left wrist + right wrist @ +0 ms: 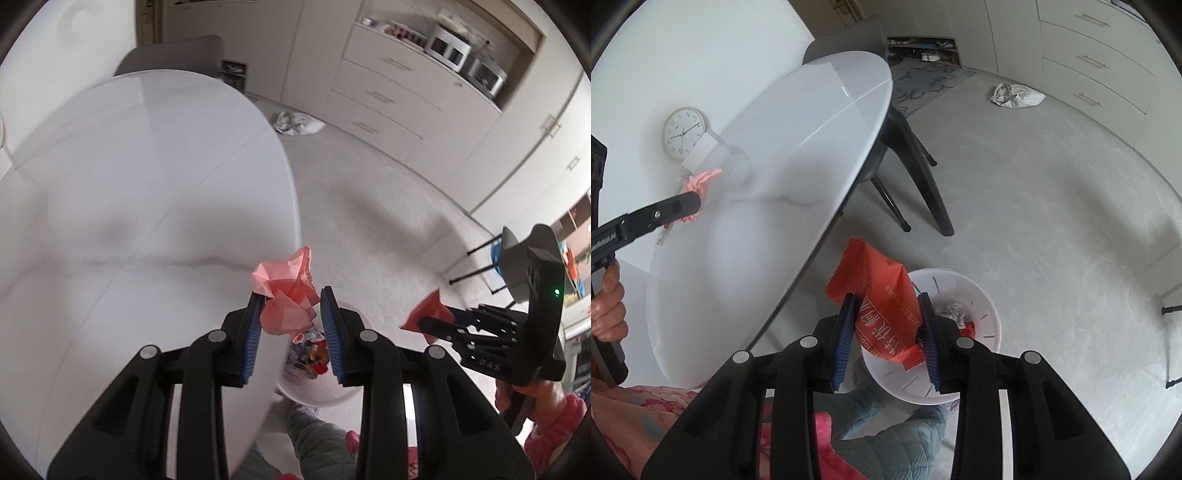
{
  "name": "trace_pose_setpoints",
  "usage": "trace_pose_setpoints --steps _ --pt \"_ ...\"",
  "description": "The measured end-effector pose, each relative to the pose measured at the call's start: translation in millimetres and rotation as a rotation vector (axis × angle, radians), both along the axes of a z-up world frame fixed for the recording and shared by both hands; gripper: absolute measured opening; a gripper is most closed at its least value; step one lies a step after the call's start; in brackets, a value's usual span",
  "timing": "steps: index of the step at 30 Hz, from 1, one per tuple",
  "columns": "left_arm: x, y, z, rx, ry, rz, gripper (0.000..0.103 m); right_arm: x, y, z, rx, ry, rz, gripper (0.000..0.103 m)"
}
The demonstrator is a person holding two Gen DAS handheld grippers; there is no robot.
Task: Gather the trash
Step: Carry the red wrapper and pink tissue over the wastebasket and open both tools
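Note:
My left gripper (291,295) is shut on a crumpled pink paper (286,291), held at the white table's (147,184) rim above a white trash bin (314,397) on the floor. The bin holds several colourful scraps. My right gripper (886,297) is shut on an orange-red wrapper (882,306) with white lettering, over the bin (990,306). In the left wrist view the right gripper (424,321) is to the right with the wrapper (428,308) at its tips. In the right wrist view the left gripper (694,205) is at the left with the pink paper (703,181).
A white plastic bag (1015,96) lies on the grey floor near the drawer cabinets (388,96). A black chair (912,166) stands under the table's (775,184) far end. A person's hand (607,306) and quilted legs (886,424) are close to the bin.

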State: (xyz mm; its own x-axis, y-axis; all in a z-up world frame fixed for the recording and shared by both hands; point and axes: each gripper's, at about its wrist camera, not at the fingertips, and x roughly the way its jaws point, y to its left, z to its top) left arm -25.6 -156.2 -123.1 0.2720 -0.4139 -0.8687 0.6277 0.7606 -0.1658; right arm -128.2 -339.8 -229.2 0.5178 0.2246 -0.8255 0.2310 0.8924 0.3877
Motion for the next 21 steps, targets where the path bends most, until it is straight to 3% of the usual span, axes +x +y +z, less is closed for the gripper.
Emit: trace_pose_setpoints --steps 10,17,21 --pt "-33.1 -10.2 -0.5 0.046 -0.011 -0.012 0.031 -3.5 -5.2 -40.6 0.020 0.082 0.055 0.036" --pt "-34.8 1.7 4.6 0.055 -0.025 0.004 0.031 -0.5 6.4 -49.8 0.017 0.096 0.079 0.036" --pt "-36.5 5.1 7.0 0.059 -0.032 0.006 0.031 10.7 14.7 -89.4 -0.040 0.198 0.070 0.038"
